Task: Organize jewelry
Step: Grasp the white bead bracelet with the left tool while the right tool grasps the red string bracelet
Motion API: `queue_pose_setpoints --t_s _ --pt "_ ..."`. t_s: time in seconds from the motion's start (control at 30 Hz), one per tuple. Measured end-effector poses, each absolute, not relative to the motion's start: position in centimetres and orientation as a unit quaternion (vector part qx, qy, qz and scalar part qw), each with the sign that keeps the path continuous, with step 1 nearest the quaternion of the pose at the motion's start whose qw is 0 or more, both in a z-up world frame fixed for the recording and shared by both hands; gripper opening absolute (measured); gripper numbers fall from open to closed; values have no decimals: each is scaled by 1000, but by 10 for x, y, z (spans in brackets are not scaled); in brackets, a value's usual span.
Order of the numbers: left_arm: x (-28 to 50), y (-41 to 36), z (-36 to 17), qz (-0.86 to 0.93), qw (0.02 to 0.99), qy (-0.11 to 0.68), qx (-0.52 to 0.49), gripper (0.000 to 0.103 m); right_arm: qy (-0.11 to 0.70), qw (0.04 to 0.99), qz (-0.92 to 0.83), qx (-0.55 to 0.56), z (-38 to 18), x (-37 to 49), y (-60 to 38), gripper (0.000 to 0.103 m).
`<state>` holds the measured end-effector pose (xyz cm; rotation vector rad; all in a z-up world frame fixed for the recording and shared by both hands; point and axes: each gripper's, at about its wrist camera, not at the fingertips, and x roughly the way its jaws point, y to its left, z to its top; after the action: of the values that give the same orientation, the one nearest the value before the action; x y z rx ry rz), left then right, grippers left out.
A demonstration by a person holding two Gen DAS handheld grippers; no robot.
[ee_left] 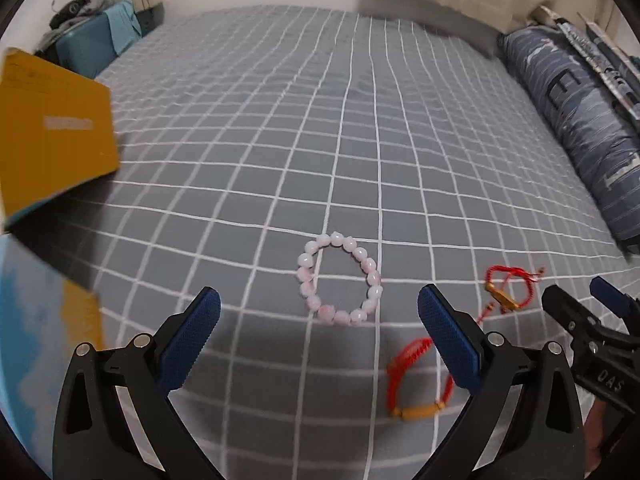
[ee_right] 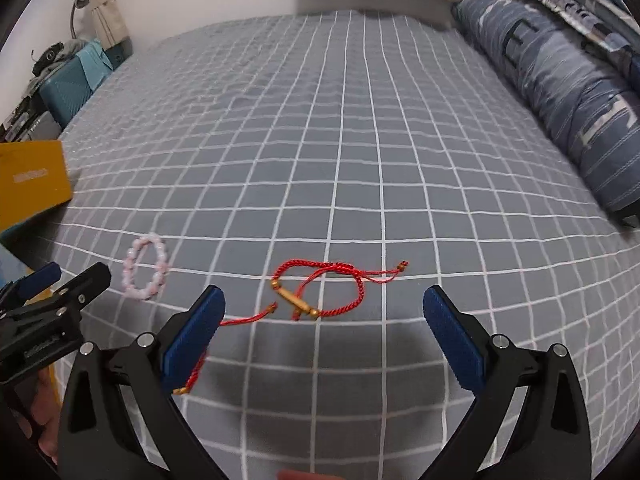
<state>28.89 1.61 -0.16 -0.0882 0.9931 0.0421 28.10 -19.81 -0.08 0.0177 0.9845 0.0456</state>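
Both grippers hang over the bed with their fingers spread wide and nothing held. Right in front of the left gripper (ee_left: 319, 344), just past its tips, lies the pink bead bracelet (ee_left: 340, 279) flat on the grey checked sheet (ee_left: 280, 140). Right in front of the right gripper (ee_right: 324, 344), just past its tips, lies a red string bracelet (ee_right: 320, 292) with a little gold tube on it. Its thin tail runs toward the left finger of that gripper. A second red string bracelet (ee_left: 418, 380) lies close under the left gripper's right finger, partly hidden by it.

The pink beads look smooth, round and hard, so they may slip. I think one finger should go inside the ring and one outside, to pinch a bead. The ring looks light, and it may flop when lifted.

The red strings look soft, thin and very light. They lie flat on soft cloth, so the fingers may grab the sheet too. The gold tube is the stiff part, and I think it is the best spot to pinch.

Far to the left of the left gripper stands a yellow box (ee_left: 52, 136) with its lid up. I cannot see what is inside it.
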Motion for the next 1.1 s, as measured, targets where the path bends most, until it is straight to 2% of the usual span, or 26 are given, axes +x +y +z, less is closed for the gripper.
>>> queue_pose_setpoints --t_s 0.17,0.67,0.77,0.83,1.0,1.1 --pt "313 5 -31 20 871 490 -35 97 485 874 28 19 -25 298 -196 95" --pt "335 1 -65 19 868 496 -16 95 505 862 38 24 -64 312 -196 94" --pt "334 -1 -64 13 865 502 -18 90 506 862 32 16 -65 313 -195 85" --pt "331 -3 -62 11 865 502 -17 83 506 862 30 11 -65 314 -195 80" --pt "326 -6 -59 5 864 504 -19 65 504 863 22 21 -64 314 -201 60" --pt "325 -6 -58 2 863 504 -16 56 504 863 21 22 -63 315 -200 54"
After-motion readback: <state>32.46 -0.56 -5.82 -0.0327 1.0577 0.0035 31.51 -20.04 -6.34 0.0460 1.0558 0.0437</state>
